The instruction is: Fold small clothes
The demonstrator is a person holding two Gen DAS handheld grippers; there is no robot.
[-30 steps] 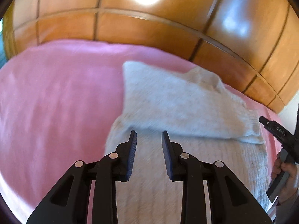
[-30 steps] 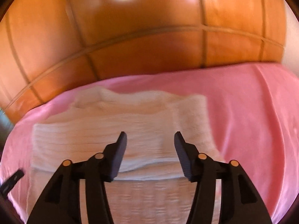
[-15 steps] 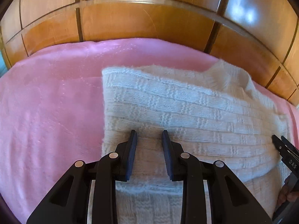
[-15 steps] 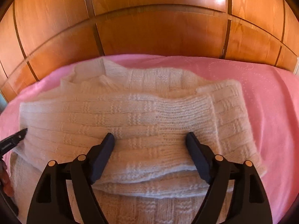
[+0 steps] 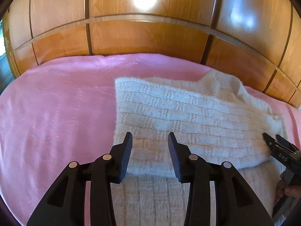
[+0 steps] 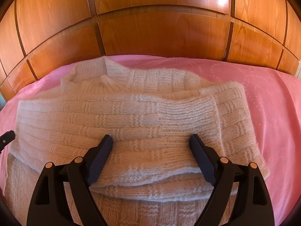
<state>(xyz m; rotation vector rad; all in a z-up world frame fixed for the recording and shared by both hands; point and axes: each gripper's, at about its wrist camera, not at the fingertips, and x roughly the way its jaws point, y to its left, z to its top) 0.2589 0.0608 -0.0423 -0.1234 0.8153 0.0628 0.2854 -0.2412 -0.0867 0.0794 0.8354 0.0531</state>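
My left tongs (image 5: 150,139), jaws just widened and part open, and my right tongs (image 6: 151,141), jaws just spread wide, hover empty over the white sweater (image 6: 120,116). It lies on the pink bedspread (image 6: 267,98), folded sleeve crosswise, collar toward the wooden headboard (image 6: 160,33).

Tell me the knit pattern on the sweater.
Cream sweater, basket-weave blocks in rows; clearest in the right wrist view.
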